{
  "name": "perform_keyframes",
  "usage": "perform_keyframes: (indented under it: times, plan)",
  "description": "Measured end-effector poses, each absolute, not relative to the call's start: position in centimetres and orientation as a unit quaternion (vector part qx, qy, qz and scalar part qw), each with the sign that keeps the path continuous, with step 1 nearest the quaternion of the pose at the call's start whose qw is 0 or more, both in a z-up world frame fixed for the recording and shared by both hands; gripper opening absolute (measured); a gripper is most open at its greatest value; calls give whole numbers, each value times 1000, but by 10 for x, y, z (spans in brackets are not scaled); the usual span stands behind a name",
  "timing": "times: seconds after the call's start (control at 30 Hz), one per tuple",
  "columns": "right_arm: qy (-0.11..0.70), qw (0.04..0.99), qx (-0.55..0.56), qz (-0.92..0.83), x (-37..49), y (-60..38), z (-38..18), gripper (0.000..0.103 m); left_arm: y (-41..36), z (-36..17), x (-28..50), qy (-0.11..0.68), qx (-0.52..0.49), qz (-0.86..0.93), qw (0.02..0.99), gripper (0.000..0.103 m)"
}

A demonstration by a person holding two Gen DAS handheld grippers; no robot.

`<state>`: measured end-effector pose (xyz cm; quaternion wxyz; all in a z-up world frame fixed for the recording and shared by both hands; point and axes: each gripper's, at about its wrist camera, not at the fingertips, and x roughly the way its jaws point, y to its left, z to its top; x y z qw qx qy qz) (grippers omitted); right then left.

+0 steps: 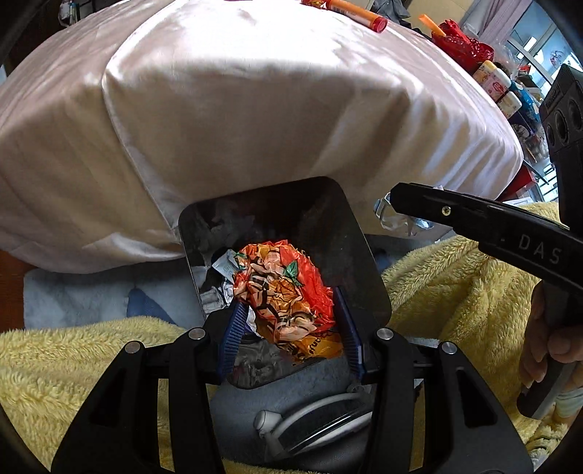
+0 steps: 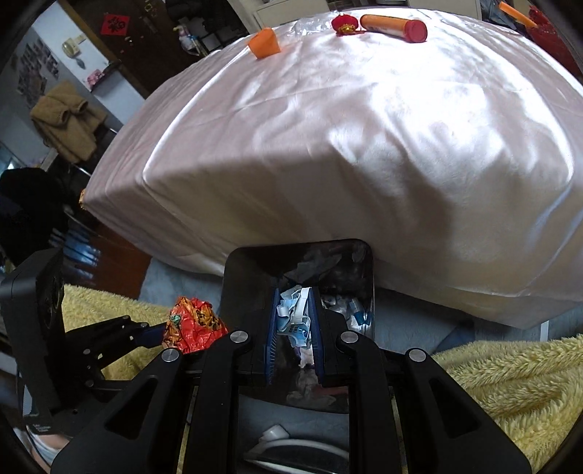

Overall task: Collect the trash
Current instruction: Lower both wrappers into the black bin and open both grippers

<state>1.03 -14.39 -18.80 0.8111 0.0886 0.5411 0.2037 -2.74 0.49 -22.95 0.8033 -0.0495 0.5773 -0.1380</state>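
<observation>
One black bin [image 2: 233, 277] at 6 o'clock. Two grippers: left gripper [image 1: 291, 321], right gripper [image 2: 293, 324]. One orange tube [image 2: 393, 25] at 12 o'clock. One orange cup [image 2: 264, 43] at 11 o'clock.

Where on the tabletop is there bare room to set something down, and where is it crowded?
The near and middle of the white satin tablecloth lie bare, from the front edge above the black trash bin back to the far row. That row is crowded: orange cup, red ornament, orange tube. The right edge holds bottles.
</observation>
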Motion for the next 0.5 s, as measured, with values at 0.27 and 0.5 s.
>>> perform_keyframes:
  times: [0.27, 0.5]
  plan:
    - [553, 806, 77, 197, 16, -138, -198, 21, 7, -243, -23, 599, -52, -134, 787, 49]
    - [550, 809, 82, 189, 21, -140, -198, 51, 3, -239, -23, 595, -38, -128, 793, 72]
